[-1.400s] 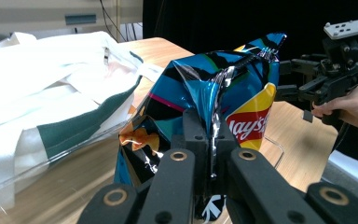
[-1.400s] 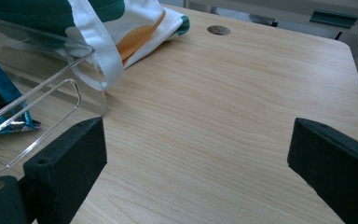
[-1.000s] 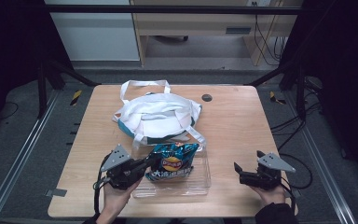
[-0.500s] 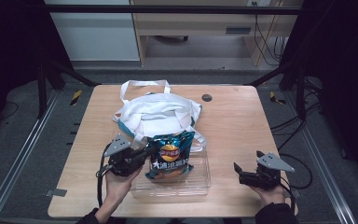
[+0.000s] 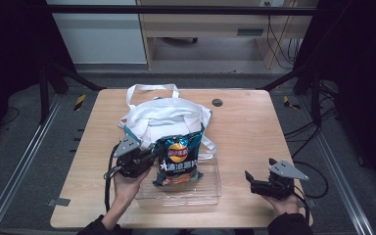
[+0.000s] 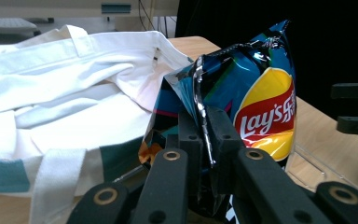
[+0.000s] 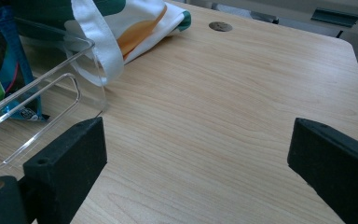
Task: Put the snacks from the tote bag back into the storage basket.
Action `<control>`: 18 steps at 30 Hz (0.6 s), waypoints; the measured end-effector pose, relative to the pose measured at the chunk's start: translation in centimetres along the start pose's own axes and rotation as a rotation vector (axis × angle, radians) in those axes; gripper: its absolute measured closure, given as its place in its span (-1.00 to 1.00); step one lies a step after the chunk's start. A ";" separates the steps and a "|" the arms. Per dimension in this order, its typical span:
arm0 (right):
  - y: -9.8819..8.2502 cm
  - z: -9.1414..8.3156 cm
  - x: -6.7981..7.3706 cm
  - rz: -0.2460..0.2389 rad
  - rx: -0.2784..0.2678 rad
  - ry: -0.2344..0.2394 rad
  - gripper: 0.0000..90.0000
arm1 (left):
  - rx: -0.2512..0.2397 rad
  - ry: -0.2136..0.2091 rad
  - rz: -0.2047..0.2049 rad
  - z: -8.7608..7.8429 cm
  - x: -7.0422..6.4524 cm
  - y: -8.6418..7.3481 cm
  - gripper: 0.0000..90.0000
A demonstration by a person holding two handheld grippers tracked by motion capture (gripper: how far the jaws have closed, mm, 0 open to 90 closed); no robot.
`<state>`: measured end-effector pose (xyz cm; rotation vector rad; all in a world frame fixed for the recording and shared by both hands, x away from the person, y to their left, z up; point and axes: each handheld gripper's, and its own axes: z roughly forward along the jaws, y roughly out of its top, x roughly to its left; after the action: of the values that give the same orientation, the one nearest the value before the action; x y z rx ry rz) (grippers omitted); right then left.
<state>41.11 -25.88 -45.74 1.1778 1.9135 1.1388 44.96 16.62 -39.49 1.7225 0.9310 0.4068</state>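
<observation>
A blue Lay's chip bag (image 5: 178, 164) stands upright at the back of a clear plastic tray (image 5: 210, 196), leaning toward the white tote bag (image 5: 164, 117). My left gripper (image 5: 154, 155) comes in from the bag's left. In the left gripper view its jaws (image 6: 204, 126) pinch the crimped side seam of the chip bag (image 6: 261, 107). They have just been opening slightly, with the seam still between the pads. My right gripper (image 5: 248, 177) rests open near the table's front right; its wide-apart jaws (image 7: 196, 149) hold nothing.
The tote bag (image 6: 74, 93) lies slumped behind the tray, its handles spread toward the far edge. A dark round grommet (image 5: 217, 102) sits in the tabletop at the back. The tray's corner (image 7: 37, 98) shows in the right gripper view beside bare wood.
The chip bag has gone from lying flat in the tray to standing upright. My left gripper has shifted back toward the tote with it. The right gripper has stayed still.
</observation>
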 end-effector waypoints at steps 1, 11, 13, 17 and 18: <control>0.0 0.0 0.0 -0.001 0.001 0.000 -0.89 | -0.003 0.002 0.001 0.1 0.1 0.0 0.87; 0.0 0.1 0.1 0.000 0.008 0.007 -0.89 | -0.029 0.050 0.029 0.5 -0.1 -0.1 0.54; 0.0 0.0 0.1 0.001 0.006 0.006 -0.89 | -0.027 0.057 0.031 0.5 0.0 -0.2 0.42; 0.0 0.0 0.0 0.000 0.001 0.005 -0.89 | -0.024 0.054 0.021 0.3 0.2 -0.2 0.24; 0.0 0.0 0.0 0.000 0.000 0.004 -0.89 | -0.022 0.051 0.017 0.3 0.2 -0.2 0.21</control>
<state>41.09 -25.86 -45.69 1.1764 1.9169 1.1417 45.17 16.62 -39.82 1.7083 0.9459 0.4722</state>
